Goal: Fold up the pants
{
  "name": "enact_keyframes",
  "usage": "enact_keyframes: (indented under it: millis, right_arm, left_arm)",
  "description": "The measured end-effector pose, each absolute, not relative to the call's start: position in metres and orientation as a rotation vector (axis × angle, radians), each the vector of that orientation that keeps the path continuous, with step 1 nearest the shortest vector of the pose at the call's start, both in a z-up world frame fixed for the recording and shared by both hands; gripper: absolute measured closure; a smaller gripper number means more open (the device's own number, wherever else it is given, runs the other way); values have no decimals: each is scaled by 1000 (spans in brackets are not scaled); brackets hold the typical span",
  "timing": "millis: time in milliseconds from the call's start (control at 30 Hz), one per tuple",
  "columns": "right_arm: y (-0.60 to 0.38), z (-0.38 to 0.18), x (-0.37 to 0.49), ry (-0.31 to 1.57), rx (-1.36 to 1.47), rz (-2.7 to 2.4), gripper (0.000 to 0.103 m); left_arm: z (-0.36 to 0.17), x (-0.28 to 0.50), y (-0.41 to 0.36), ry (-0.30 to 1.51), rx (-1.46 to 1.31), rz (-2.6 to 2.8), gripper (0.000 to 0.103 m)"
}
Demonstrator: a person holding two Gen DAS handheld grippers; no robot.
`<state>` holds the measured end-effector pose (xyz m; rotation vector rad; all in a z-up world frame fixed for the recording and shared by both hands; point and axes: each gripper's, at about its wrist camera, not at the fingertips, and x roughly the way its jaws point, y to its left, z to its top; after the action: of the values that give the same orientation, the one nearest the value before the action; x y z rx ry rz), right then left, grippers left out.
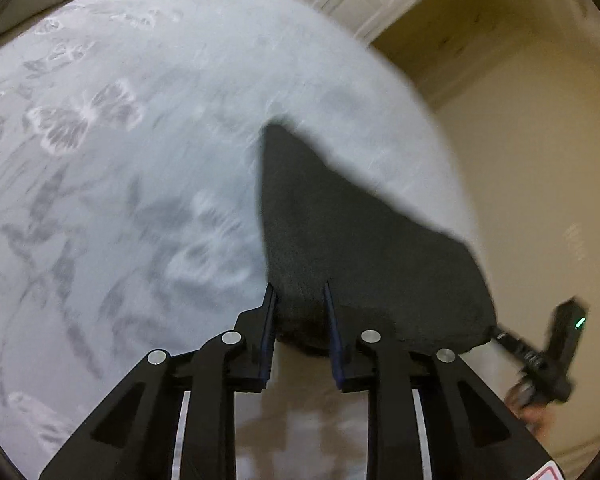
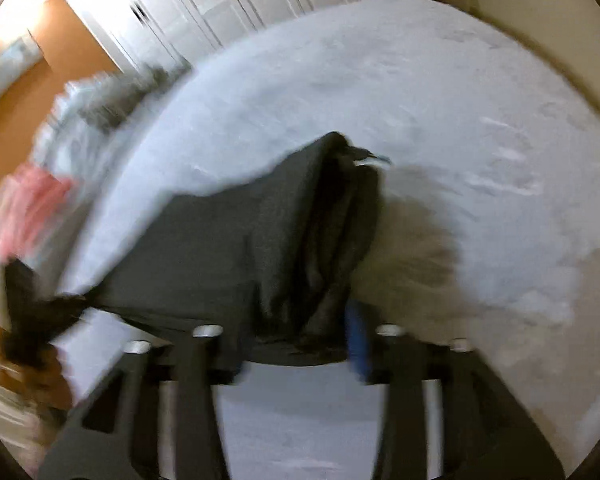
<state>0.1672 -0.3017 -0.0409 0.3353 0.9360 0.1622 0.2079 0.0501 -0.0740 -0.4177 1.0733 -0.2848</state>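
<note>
I have the dark pants [image 1: 340,240] lying on the bed [image 1: 120,160], near its edge on the side closest to me, and I place everything else from them. My left tongs [image 1: 300,300] sit at their near edge with the blue pads on either side of a bunched bit of cloth; the pads look pinched on that fabric, though the jaws are not fully together. In the right wrist view the right tongs [image 2: 296,340] are at the pants' near edge too, with gathered folds between the fingers, but blur keeps me from saying whether the pads actually press. The pants' long axis appears to run across, from one set of tongs to the other, the cloth tapering away over the bed. In the left view the right tongs show at the pants' far right corner. Beyond the pants the patterned bedding is bare, so nothing blocks a fold away from me. Pillows [image 2: 100,100] and a pink item [image 2: 32,200] lie well off to the left; the white wardrobe doors [image 2: 220,0] stand beyond.
</note>
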Motion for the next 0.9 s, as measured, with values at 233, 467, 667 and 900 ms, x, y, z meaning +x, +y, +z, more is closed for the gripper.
enact_keyframes:
  millis: [233, 467, 667, 900]
  right_arm:
    - [-291, -5, 125, 792, 341, 73, 76]
    - [-264, -58, 137, 958, 218, 9, 78]
    - [-249, 10, 88, 761, 207, 1, 76]
    - [-257, -3, 80, 771, 217, -27, 75]
  left_arm:
    - [-36, 169, 40, 890, -282, -219, 82]
    - [-28, 129, 11, 817, -26, -187, 72]
    - [-37, 125, 23, 845, -87, -192, 72]
    - [-38, 111, 25, 824, -21, -122, 65]
